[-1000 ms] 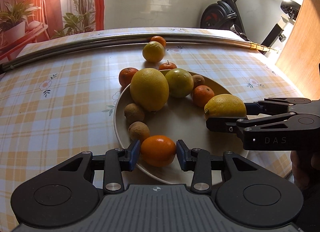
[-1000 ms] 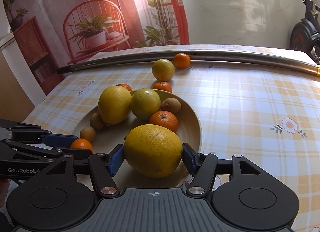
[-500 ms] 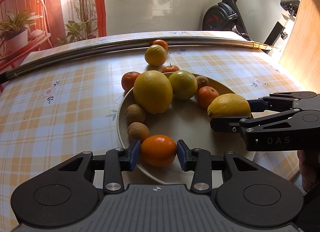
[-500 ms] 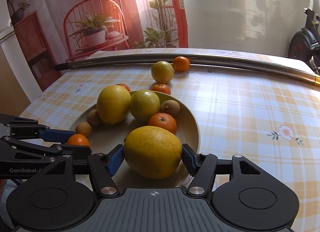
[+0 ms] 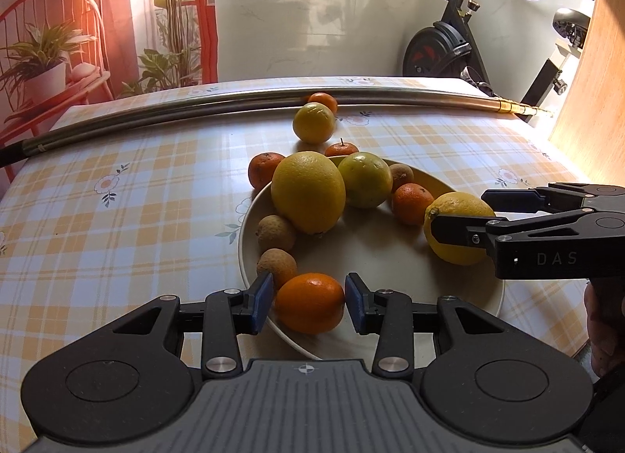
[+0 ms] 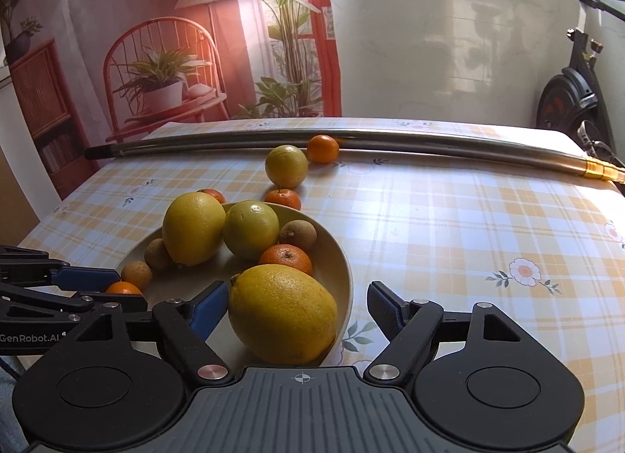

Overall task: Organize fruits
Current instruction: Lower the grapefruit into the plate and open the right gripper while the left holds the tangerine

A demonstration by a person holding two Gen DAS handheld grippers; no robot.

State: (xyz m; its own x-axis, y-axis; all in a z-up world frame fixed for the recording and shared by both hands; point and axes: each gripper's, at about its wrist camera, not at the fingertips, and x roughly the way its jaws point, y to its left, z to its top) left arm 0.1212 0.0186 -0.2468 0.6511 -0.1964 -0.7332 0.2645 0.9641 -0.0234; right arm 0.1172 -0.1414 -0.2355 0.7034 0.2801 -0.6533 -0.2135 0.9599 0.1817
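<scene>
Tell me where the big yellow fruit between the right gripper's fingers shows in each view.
Left wrist: big yellow fruit at right, on the plate, partly behind the right gripper.
Right wrist: low centre, on the plate's near rim.
Shared landmark: the steel pole across the table's far side.

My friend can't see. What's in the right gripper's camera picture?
The right gripper is open around a big yellow lemon lying in a plate of fruit. More fruit sits beyond on the checked tablecloth.

orange plaid tablecloth (image 5: 117, 226); cream plate (image 5: 375, 257).
</scene>
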